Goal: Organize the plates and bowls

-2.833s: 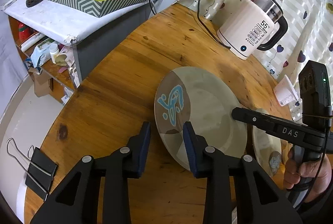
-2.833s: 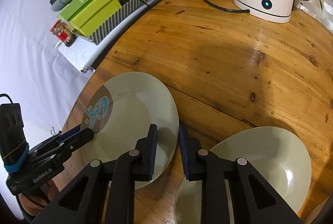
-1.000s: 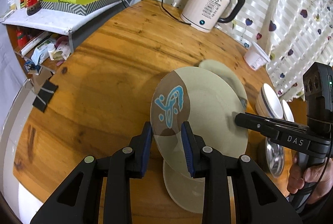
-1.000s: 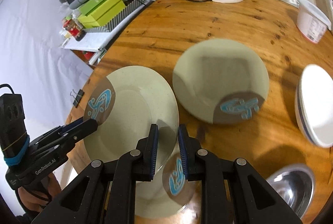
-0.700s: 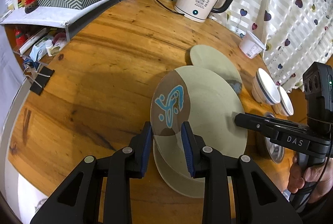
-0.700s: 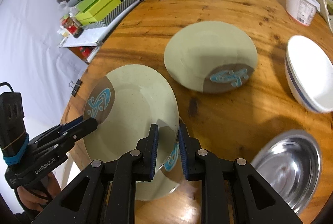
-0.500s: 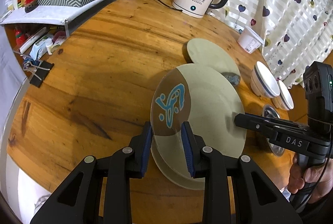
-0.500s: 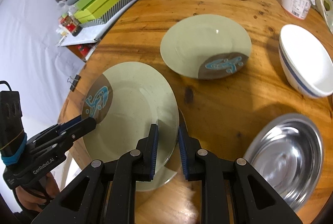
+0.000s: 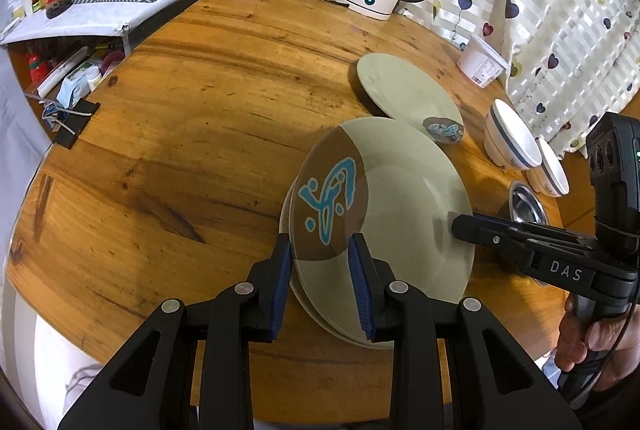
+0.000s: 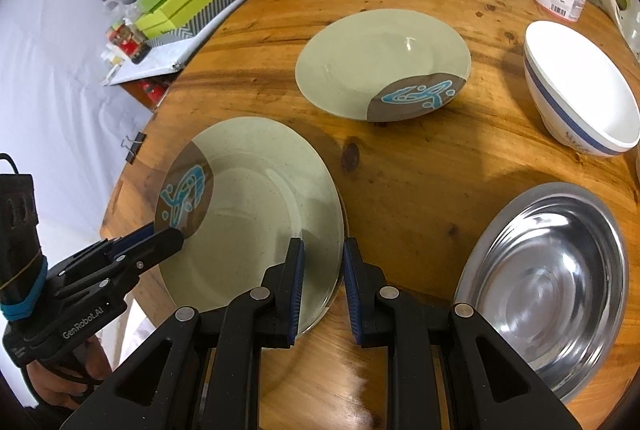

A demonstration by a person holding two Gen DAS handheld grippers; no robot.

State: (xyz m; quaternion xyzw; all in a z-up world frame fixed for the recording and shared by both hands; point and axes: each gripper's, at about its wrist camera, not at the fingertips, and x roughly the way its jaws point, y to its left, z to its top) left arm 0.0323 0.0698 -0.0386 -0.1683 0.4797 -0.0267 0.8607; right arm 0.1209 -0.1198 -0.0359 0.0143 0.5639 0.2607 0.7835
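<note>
Both tongs, left [image 9: 320, 282] and right [image 10: 322, 290], clamp plate [image 10: 256, 214] rim; second plate [image 9: 320, 314] directly beneath, on counter [image 9: 180, 134].

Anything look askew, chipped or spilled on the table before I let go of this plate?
Nothing stands out. The held plate sits nearly square over the plate beneath, gripped by the left gripper and right gripper. No chips or spills show on the table.

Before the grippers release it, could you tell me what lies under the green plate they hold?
Under the held plate the rim of another green plate shows at its near edge, on the wooden table. The rest of that lower plate is covered, and I cannot tell whether the two touch.
</note>
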